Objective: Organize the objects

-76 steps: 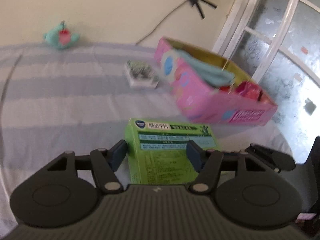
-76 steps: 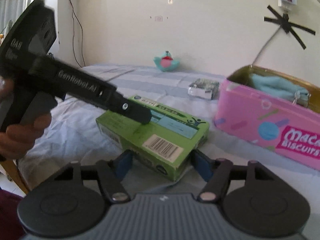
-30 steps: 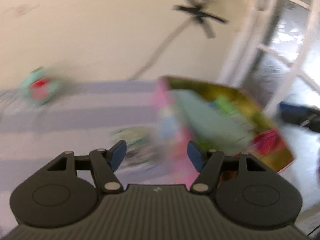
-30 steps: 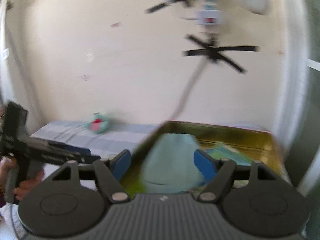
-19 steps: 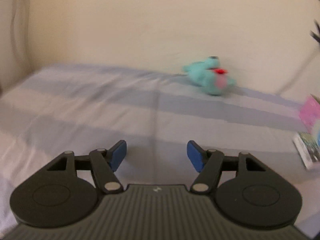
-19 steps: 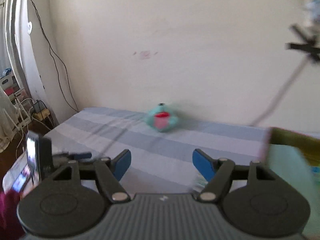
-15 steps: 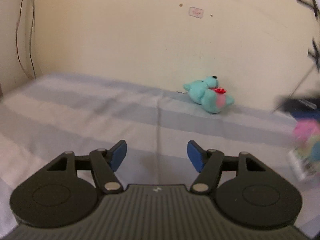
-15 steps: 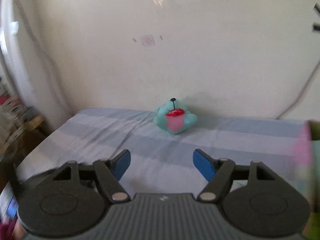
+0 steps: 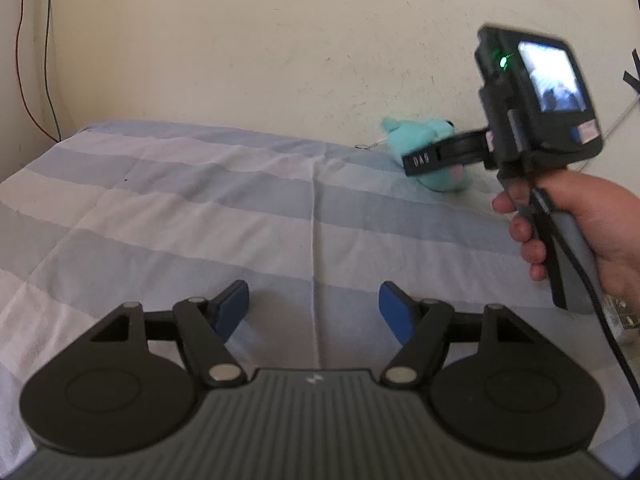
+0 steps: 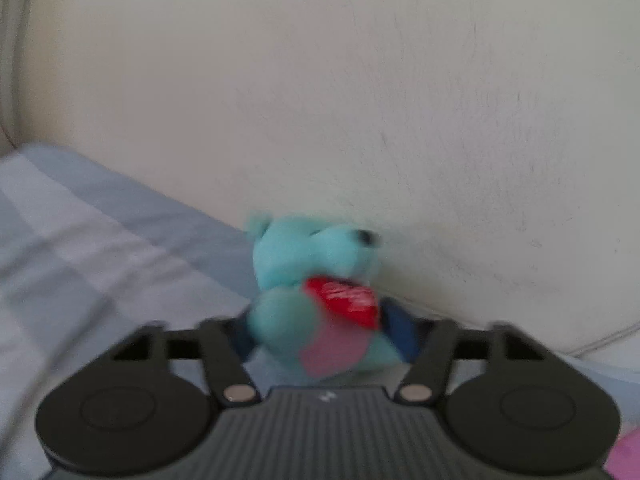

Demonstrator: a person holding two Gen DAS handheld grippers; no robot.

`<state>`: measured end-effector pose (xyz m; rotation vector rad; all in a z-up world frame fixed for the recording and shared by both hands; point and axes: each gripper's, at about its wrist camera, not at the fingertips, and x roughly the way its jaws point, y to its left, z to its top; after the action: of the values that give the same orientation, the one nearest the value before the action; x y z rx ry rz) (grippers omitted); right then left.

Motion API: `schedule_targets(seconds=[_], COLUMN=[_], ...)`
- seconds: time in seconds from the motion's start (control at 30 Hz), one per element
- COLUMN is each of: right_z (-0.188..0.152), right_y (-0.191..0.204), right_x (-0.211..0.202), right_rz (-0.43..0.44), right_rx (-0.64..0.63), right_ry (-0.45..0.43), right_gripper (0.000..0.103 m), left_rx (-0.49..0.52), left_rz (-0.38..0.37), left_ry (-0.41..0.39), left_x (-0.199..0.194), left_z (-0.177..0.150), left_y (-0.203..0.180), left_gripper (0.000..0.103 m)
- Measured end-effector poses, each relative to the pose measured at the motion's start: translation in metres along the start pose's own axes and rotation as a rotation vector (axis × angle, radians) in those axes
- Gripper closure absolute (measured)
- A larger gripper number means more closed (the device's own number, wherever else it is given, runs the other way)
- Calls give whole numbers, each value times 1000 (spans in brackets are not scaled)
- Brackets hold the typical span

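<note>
A small teal plush bear [image 10: 316,280] with a red and pink front lies on the striped bed by the wall. My right gripper [image 10: 322,336] is open, with the bear's body between its blue pads; I cannot tell whether the pads touch it. In the left wrist view the bear [image 9: 424,148] lies at the far right of the bed, partly hidden by the right gripper's finger [image 9: 444,156]. My left gripper [image 9: 314,306] is open and empty, low over the middle of the bed.
The bed has a blue and white striped sheet [image 9: 200,208] and meets a cream wall [image 9: 240,40]. A person's hand [image 9: 576,224] holds the right gripper's handle. A small patterned packet [image 9: 622,316] shows at the right edge. Red and dark cables [image 9: 24,52] hang at the left corner.
Both grippers have swung from the pink box to the far end of the bed. The right gripper has moved in around the plush bear. The left gripper stays open and empty.
</note>
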<state>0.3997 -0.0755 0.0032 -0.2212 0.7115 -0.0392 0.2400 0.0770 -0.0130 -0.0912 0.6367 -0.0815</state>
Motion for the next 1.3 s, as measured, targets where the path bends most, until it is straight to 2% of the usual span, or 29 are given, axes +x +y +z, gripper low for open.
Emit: schedule_targets(seconds=[0.1,0.2,0.37,0.47,0.5,0.63,0.7,0.77,0.8,0.9,1.0,1.03,1.1,1.2,1.3], right_z=[-11,-31,-101,-153,-169,-242,-272,-295,-303,-322,-324,-323,-316,-306,-303], right_y=[3,15,27,28,27,9,-2,-14,-20,-43,-56,-66,-71,-85,-85], right_x=[-12,-42,-130,-191,-209,-280,-306,-325,-335,-363,-360,-352,-335,-315,-310], right_rz=[-5,18,99,135,150,107,67,40,38,103,205,242,307,371,393], right_rx=[-39,-137,-292,-351,-363,-377,-347,-297,-259,-101,88,138,218,261,252], right_ry=[-18,-26,-63,-94,-105,-136,-145,-155,-169,-219,-227,-219,-203,-201,-202], right_gripper=[60,60,59,58,58,55,49,39,29,17,16,16,17,17,14], left_rx=[-39,-84,-157,-127,-108,24,95,93,80,65,92,97,87,47,31], left_rz=[-24,-24,-58,-69,-80,-141,-163,-200,-241,-393,-518,-536,-561,-615,-606], left_ry=[2,0,4,6,7,9,8,36,51,63,62,56,55,99,113], left_x=[-10,-13,-23,-24,-25,-31,-36,-44,-52,-90,-126,-135,-141,-145,-136], left_z=[0,1,3,1,0,-10,-14,-16,-17,-22,-32,-35,-40,-50,-57], left_y=[13,22,38,35,32,9,-5,-15,-19,-34,-51,-56,-59,-58,-59], left_gripper=[29,29,29,27,23,22,22,22,22,22,20,15,10,10,6])
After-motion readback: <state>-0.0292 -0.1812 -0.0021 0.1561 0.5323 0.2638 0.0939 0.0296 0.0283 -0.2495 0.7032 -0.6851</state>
